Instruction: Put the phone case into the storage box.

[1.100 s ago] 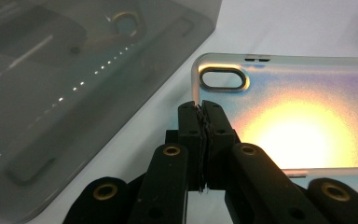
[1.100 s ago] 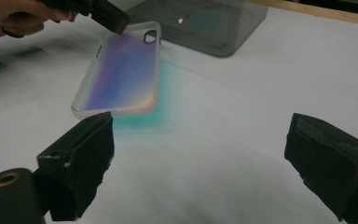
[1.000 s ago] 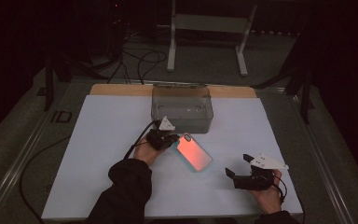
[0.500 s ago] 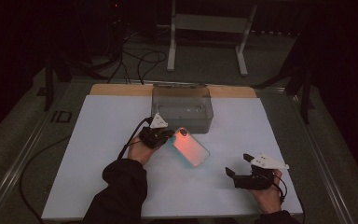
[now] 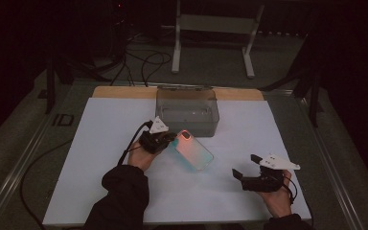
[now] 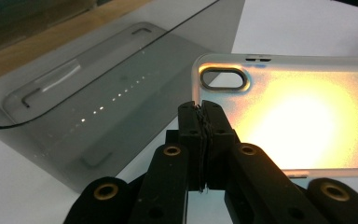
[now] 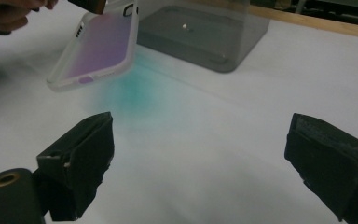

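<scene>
A translucent phone case [image 5: 194, 151], glowing pink-orange with a teal tint, hangs tilted above the white sheet just in front of a smoky clear plastic box [image 5: 187, 110]. My left gripper [image 5: 172, 140] is shut on the case's edge near the camera cutout. In the left gripper view the jaws [image 6: 206, 109] pinch the rim of the case [image 6: 284, 112], with the box [image 6: 98, 98] behind. My right gripper [image 5: 246, 166] rests low at the front right, open and holding nothing. In the right gripper view its jaws [image 7: 203, 128] stand wide apart, facing the case [image 7: 100, 46] and the box [image 7: 205, 32].
A white sheet [image 5: 100, 158] covers the table, with a wooden strip [image 5: 120, 91] along its far edge. Cables [image 5: 139, 62] and a metal stand [image 5: 215, 28] lie on the floor behind. A black cable [image 5: 129, 143] trails from the left gripper.
My left gripper has carried the phone case a little leftward and back toward the box, lifting it slightly. The right gripper has stayed put.
</scene>
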`<action>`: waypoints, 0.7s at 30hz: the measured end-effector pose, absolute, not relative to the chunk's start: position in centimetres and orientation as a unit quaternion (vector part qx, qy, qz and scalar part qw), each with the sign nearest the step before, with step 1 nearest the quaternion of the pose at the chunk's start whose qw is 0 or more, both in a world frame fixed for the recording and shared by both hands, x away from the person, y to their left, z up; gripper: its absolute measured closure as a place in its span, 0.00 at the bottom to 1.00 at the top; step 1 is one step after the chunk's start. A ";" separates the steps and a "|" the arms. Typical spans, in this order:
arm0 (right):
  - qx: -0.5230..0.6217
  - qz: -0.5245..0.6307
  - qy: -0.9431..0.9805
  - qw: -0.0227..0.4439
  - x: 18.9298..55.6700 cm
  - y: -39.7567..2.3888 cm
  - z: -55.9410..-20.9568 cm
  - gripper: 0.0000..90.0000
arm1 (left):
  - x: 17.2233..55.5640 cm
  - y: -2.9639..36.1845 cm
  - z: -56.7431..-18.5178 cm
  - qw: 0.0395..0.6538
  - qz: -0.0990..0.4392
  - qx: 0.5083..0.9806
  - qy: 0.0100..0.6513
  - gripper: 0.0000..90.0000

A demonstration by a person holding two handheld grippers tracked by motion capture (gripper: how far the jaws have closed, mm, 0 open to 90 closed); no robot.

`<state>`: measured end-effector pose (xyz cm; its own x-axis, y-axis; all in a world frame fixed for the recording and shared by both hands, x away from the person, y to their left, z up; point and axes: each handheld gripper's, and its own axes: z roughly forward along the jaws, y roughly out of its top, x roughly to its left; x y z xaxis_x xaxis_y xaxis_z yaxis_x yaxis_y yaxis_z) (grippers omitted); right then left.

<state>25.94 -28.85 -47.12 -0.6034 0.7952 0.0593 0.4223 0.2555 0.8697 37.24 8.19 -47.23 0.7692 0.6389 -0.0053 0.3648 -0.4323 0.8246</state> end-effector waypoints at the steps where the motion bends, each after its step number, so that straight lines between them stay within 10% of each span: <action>1: 0.397 0.463 0.766 0.201 25.9 -28.9 -47.1 0.09 | 37.2 8.2 -47.2 0.439 0.156 0.832 0.302 0.99; 21: 0.378 0.461 0.789 0.149 29.6 -26.3 -43.0 0.09 | 35.9 8.8 -46.3 0.457 0.176 0.822 0.290 0.99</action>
